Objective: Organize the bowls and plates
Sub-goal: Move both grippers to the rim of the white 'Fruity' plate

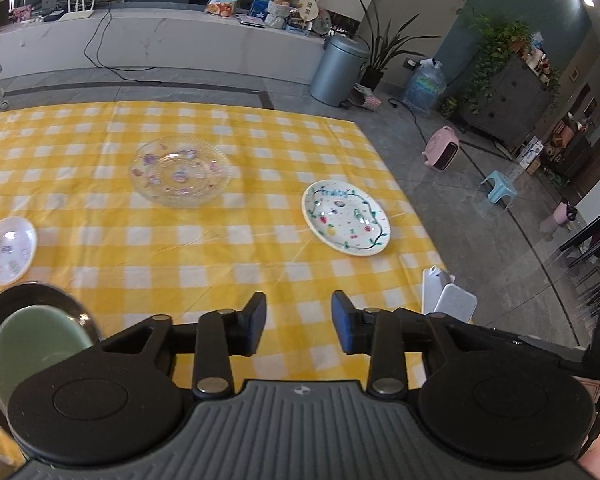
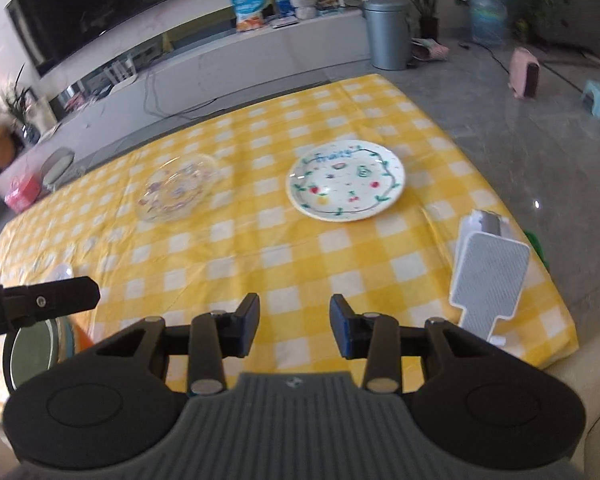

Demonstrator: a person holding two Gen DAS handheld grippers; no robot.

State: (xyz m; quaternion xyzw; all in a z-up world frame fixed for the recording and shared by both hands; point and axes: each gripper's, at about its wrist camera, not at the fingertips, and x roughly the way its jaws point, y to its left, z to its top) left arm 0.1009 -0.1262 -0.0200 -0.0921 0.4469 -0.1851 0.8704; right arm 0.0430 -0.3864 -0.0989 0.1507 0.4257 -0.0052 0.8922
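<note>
A clear glass plate [image 1: 180, 171] [image 2: 178, 188] with floral prints lies on the yellow checked tablecloth [image 1: 220, 248] [image 2: 260, 256]. To its right sits a white plate [image 1: 346, 218] [image 2: 346, 181] with painted fruit. A small white bowl [image 1: 6, 250] rests at the left edge. A green bowl [image 1: 36, 352] [image 2: 32, 354] sits inside a black dish [image 1: 66, 298] near my left gripper [image 1: 299, 324]. That gripper is open over bare cloth, nothing between its fingers. My right gripper [image 2: 295, 328] is open too, and empty. The left gripper's black finger [image 2: 60, 298] shows at the left of the right wrist view.
A white paddle-shaped device [image 2: 490, 280] [image 1: 454, 300] lies at the table's right edge. Beyond the table are a grey bin [image 1: 338, 70], a water jug [image 1: 424, 88], a pink heater [image 1: 442, 148] and a blue stool [image 1: 500, 188] on the floor.
</note>
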